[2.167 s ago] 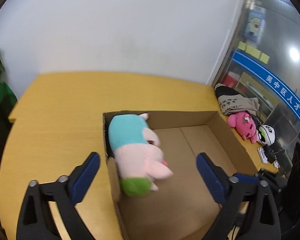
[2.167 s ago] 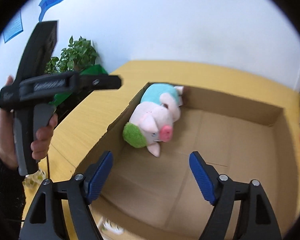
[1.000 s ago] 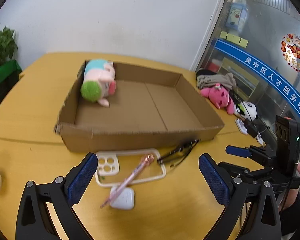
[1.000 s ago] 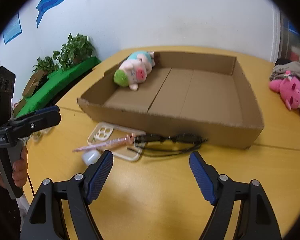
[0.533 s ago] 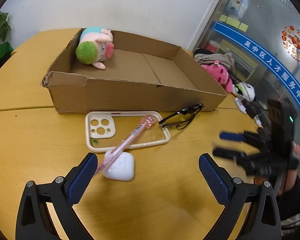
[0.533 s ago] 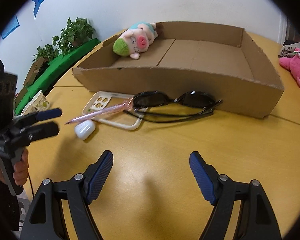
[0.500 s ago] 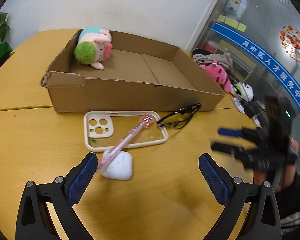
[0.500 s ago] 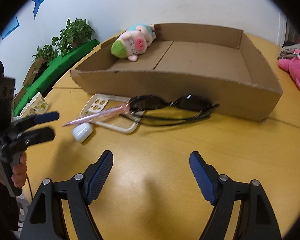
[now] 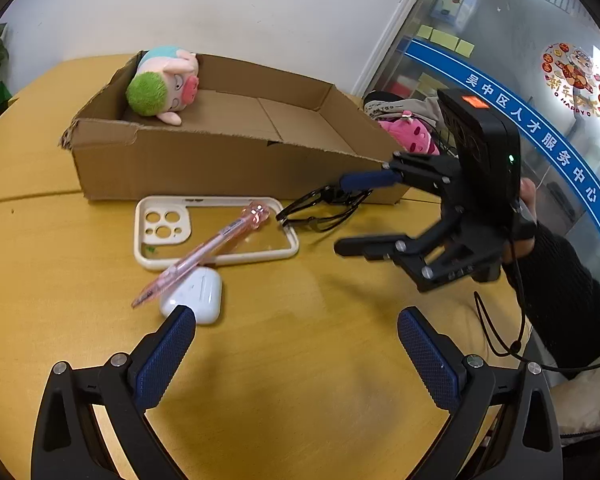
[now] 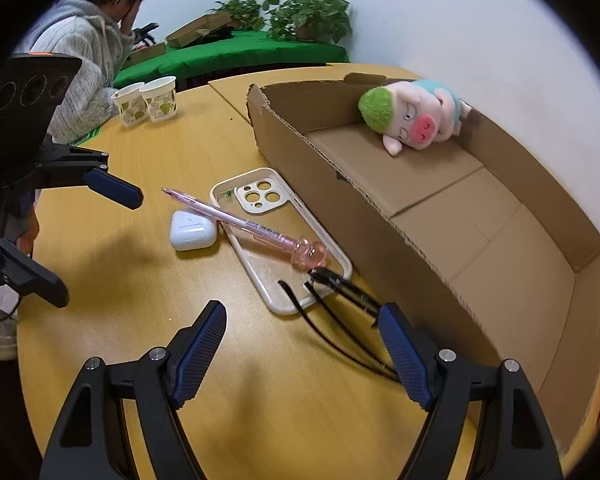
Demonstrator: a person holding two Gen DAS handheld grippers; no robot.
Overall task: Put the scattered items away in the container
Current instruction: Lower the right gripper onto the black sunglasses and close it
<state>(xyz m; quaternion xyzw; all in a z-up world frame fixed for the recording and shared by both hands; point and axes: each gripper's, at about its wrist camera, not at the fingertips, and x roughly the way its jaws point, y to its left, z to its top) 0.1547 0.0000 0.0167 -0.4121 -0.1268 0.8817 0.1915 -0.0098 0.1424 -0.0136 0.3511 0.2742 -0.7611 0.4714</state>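
A shallow cardboard box (image 9: 204,168) is set on a yellow wooden table (image 9: 300,360), and a plush pig (image 9: 162,84) with a green cap is seen lying in its far left corner. Just in front of the box wall, a clear phone case (image 9: 216,232) is laid flat, with a pink pen (image 9: 204,252) propped across it and onto a white earbud case (image 9: 194,294) beside the case's near edge. A pair of black sunglasses (image 9: 324,208) is found between the phone case and the box, touching the case's right end. The left gripper (image 9: 296,356) is held released, jaws wide apart, with the earbud case just ahead of its left fingertip and nothing between the pads. The right gripper (image 10: 304,348) is likewise spread and grasping nothing; the sunglasses are seen between its fingertips, close to the right pad, the temple arms running toward it. Two paper cups (image 10: 148,100) are placed well apart from the items, near a seated person (image 10: 88,52).
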